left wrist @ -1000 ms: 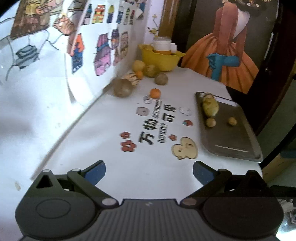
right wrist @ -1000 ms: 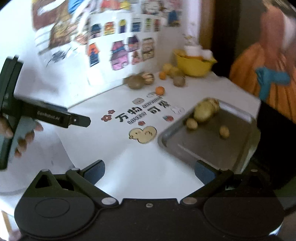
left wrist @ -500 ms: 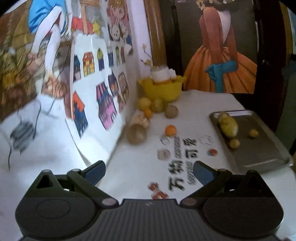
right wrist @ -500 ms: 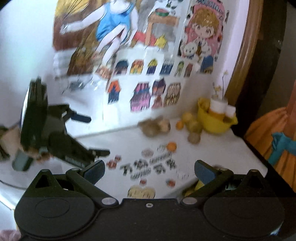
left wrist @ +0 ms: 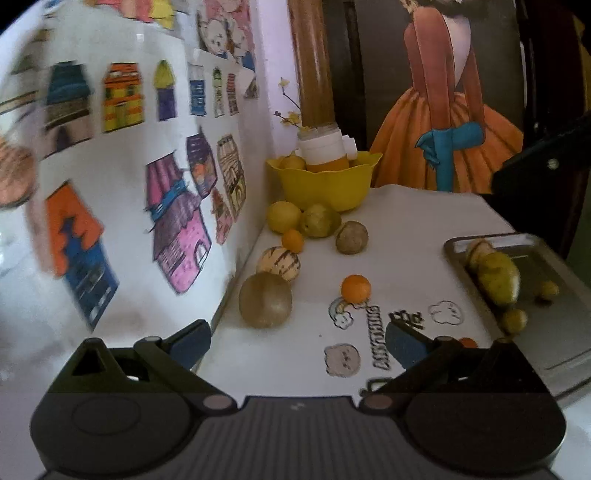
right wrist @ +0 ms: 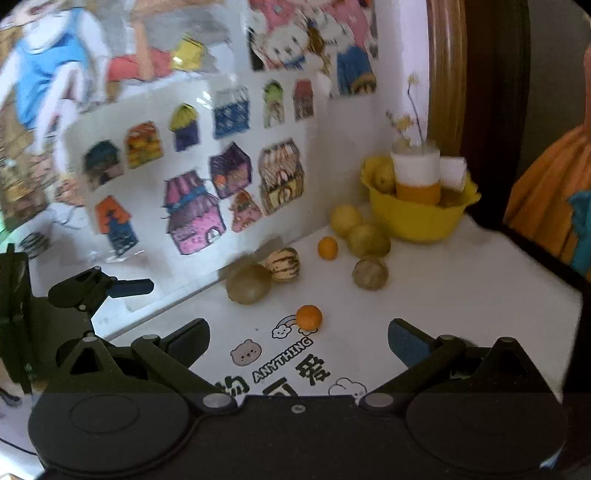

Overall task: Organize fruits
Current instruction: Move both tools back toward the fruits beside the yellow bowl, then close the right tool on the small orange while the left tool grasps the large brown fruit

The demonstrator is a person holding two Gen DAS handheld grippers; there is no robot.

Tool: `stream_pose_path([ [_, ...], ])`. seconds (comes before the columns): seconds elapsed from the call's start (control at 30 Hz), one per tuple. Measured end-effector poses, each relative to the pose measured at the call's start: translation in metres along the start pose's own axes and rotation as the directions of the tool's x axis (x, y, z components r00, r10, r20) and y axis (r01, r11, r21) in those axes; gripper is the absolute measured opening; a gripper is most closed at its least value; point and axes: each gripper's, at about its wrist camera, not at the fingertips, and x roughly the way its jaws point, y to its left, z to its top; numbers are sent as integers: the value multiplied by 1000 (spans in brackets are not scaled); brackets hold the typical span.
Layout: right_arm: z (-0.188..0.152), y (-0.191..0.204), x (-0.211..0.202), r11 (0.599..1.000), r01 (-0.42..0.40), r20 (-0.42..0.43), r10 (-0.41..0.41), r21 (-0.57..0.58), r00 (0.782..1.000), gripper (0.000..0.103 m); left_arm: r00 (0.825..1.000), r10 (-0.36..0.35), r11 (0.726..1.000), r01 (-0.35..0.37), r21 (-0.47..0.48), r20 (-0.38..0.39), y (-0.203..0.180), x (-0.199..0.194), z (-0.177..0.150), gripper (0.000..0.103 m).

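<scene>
1. Left wrist view: the left tongs (left wrist: 297,341), wide open and empty, have swung closer to the loose fruit; a brown round fruit (left wrist: 265,300) sits at 11 o'clock, the tray (left wrist: 554,354) at 3.
2. Right wrist view: the right tongs (right wrist: 297,341), also open and empty, now face the small orange (right wrist: 309,316) at 12 o'clock on the table (right wrist: 461,302), likely the next pick.

From my feed I see a white wall (left wrist: 122,229) covered with taped-up children's drawings of colourful houses (right wrist: 192,210) and, higher up, cartoon posters (right wrist: 314,33). A brown wooden post (left wrist: 314,62) stands in the corner, and beside it hangs a dark picture of a figure in an orange gown (left wrist: 447,122). The white tabletop (right wrist: 461,295) carries printed cartoon stickers and lettering (right wrist: 280,358), all in soft, even light.
</scene>
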Motion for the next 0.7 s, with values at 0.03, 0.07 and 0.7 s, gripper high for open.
stream_pose_path([
  [0.03, 1, -4, 10, 1000, -7, -7, 7, 17, 1000, 102, 1000, 8, 1000, -8, 18, 5, -2, 6, 1, 102],
  [0.07, 2, -9, 20, 999, -17, -13, 17, 39, 1000, 102, 1000, 16, 999, -17, 35, 9, -4, 12, 2, 102],
  [0.7, 4, -47, 148, 965, -61, -158, 104, 255, 982, 67, 997, 75, 981, -69, 179, -27, -5, 93, 2, 90],
])
